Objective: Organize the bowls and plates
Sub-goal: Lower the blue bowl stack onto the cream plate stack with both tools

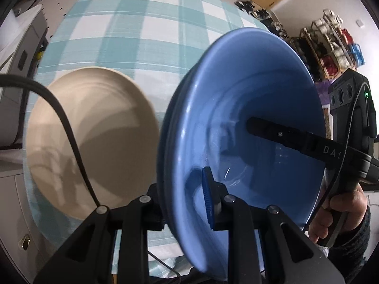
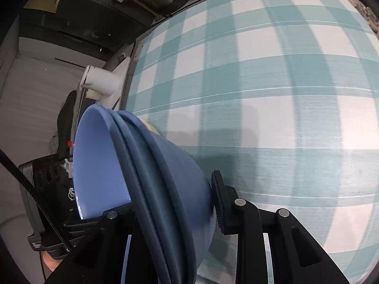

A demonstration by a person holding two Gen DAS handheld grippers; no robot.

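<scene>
A blue bowl (image 1: 248, 123) is held on edge above the checked tablecloth. My left gripper (image 1: 184, 203) is shut on its near rim, one blue pad inside the bowl. My right gripper (image 2: 165, 203) is shut on the opposite rim of the same blue bowl (image 2: 151, 177); its finger (image 1: 284, 135) reaches into the bowl from the right in the left wrist view. A beige plate (image 1: 92, 142) lies on the cloth left of the bowl.
The teal and white checked tablecloth (image 2: 272, 94) covers the table. White cabinets (image 1: 14, 94) stand at the left. Shelves with coloured spools (image 1: 331, 47) stand far right. A white cylinder (image 2: 101, 80) sits by the table's far edge.
</scene>
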